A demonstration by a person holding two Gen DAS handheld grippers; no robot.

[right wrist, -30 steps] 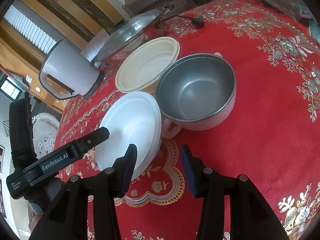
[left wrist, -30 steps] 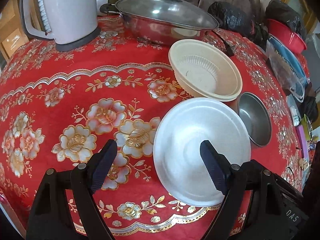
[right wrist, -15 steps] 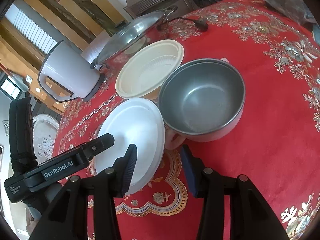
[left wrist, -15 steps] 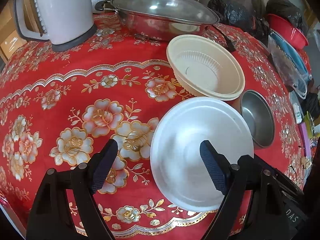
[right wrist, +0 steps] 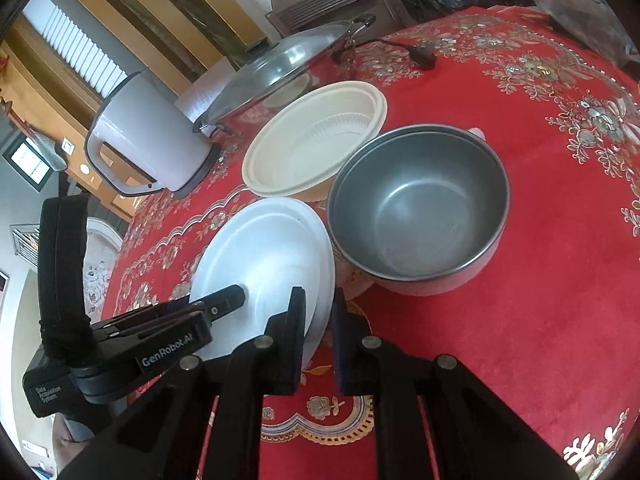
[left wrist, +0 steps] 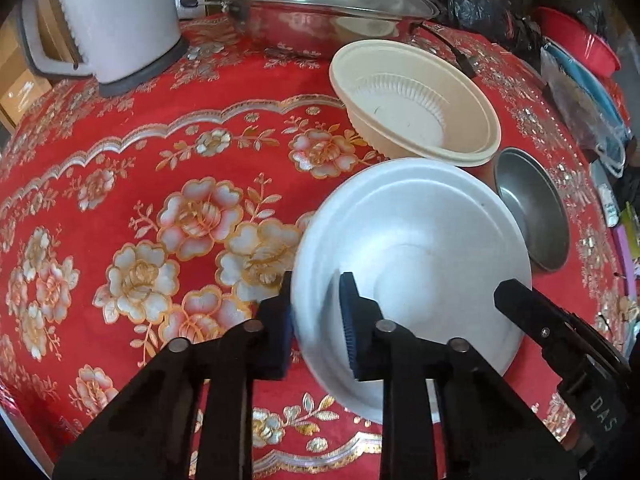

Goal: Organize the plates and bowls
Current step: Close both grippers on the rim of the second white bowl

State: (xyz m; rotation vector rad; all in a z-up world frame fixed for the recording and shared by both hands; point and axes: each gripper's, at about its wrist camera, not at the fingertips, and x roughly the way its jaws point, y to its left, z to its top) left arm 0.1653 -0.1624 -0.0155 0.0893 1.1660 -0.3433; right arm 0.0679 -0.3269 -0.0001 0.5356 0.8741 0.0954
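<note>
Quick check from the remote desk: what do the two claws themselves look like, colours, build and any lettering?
Both are matte black plastic. The left claw and right claw have angular linkage arms with round silver pivot pins and dark blue ribbed pads on the fingers. From the right wrist view, the left unit's body reads "GenRobot.AI" in white, with black strapping around its handle. No sleeves or cables are visible.

From the plate [right wrist: 264, 252], the plastic bowl [right wrist: 316, 144] lay at twelve o'clock, the metal bowl [right wrist: 420, 204] at two, the kettle [right wrist: 148, 140] at eleven.
</note>
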